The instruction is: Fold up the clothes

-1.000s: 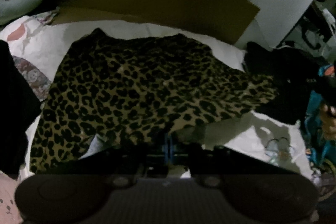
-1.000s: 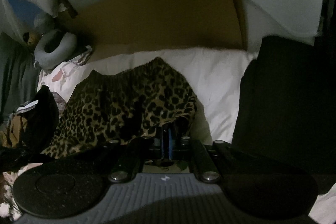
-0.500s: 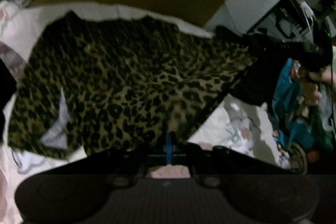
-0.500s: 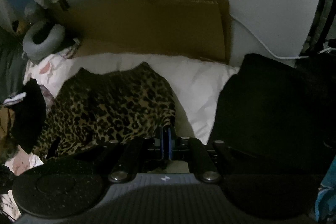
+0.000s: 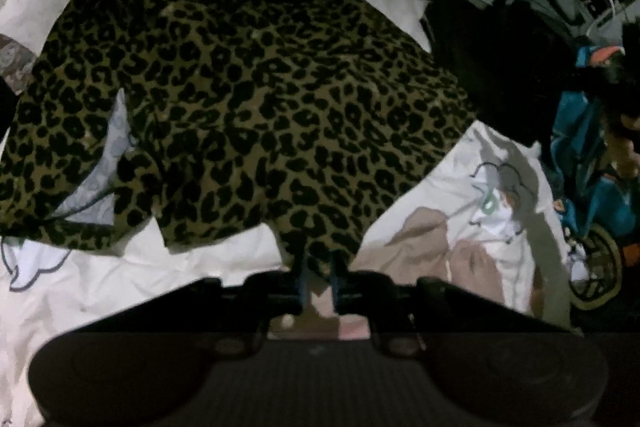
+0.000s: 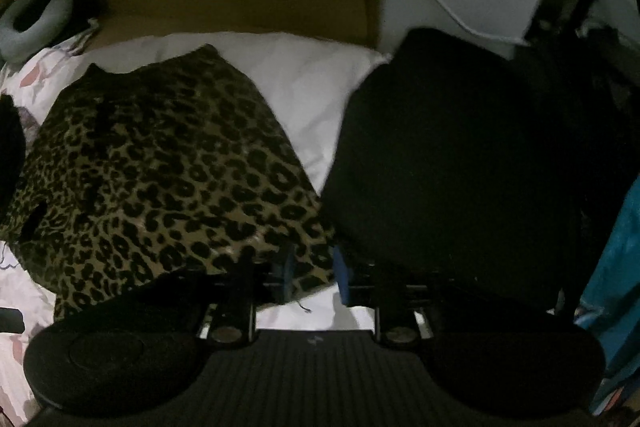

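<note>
1. Our left gripper (image 5: 319,273) is sitting with its fingers parted, the hem of the leopard-print garment (image 5: 240,99) lying between them.
2. The garment is lying spread on the white bedding (image 5: 120,287), extending toward 12 o'clock.
3. Our right gripper (image 6: 314,277) is likewise standing open around the garment's corner, with a black garment (image 6: 460,163) lying at 2 o'clock.

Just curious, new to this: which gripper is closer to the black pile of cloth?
Right. The right gripper sits at the near edge of the black pile; the left gripper is at the hem of the leopard garment, the pile far to its right.
</note>
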The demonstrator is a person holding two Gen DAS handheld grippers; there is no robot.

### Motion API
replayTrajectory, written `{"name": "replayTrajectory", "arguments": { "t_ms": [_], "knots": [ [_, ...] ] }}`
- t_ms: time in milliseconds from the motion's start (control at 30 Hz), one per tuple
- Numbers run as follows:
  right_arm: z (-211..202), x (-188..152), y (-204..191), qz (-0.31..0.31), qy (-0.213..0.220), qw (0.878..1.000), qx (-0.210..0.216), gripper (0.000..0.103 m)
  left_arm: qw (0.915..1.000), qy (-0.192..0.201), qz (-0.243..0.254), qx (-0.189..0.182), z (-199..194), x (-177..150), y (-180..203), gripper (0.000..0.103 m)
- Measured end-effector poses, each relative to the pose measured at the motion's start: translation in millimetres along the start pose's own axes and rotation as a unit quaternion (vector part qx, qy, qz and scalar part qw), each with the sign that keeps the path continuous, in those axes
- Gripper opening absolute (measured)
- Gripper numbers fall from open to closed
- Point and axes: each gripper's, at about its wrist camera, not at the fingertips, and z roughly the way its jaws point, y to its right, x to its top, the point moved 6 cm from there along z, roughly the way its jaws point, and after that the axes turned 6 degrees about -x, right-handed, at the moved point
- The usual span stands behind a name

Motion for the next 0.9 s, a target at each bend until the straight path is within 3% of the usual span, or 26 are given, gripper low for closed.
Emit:
{"name": "replayTrajectory", "arguments": {
  "t_ms": [33, 100, 167, 267, 433, 533, 633, 667, 700, 900],
  "knots": [
    [3, -4, 5, 0.007, -0.001, 1.0, 0.0, 0.025, 1.0, 0.002, -0.002, 0.002, 3, 1, -1, 0.026],
    [8, -11, 13, 0.024, -0.001, 1.0, 0.005, 0.028, 0.9999, 0.007, -0.006, 0.006, 7, 2, -3, 0.05],
    [13, -17, 20, 0.044, 0.003, 0.999, 0.017, 0.034, 0.9998, 0.014, -0.009, 0.009, 12, 4, -4, 0.06],
    [24, -20, 25, 0.068, 0.018, 0.997, 0.033, 0.043, 0.9996, 0.012, -0.026, 0.003, 21, 7, -9, 0.061],
    [54, -29, 33, 0.088, 0.019, 0.996, 0.031, 0.047, 0.9982, 0.006, -0.057, -0.012, 41, 11, -18, 0.061],
    [70, -38, 42, 0.1, 0.007, 0.995, 0.023, 0.047, 0.9969, 0.001, -0.077, -0.018, 53, 12, -24, 0.055],
    [78, -43, 48, 0.118, 0.006, 0.993, 0.03, 0.047, 0.9957, 0.001, -0.091, -0.02, 61, 12, -29, 0.028],
    [78, -43, 48, 0.122, 0.008, 0.992, 0.03, 0.047, 0.9949, 0.002, -0.099, -0.021, 62, 12, -32, 0.014],
    [78, -44, 48, 0.126, 0.009, 0.991, 0.031, 0.047, 0.9939, 0.005, -0.107, -0.023, 62, 11, -34, 0.008],
    [77, -42, 44, 0.139, 0.019, 0.989, 0.047, 0.047, 0.9931, 0.024, -0.112, -0.024, 48, 11, -41, 0.003]
  ]
}}
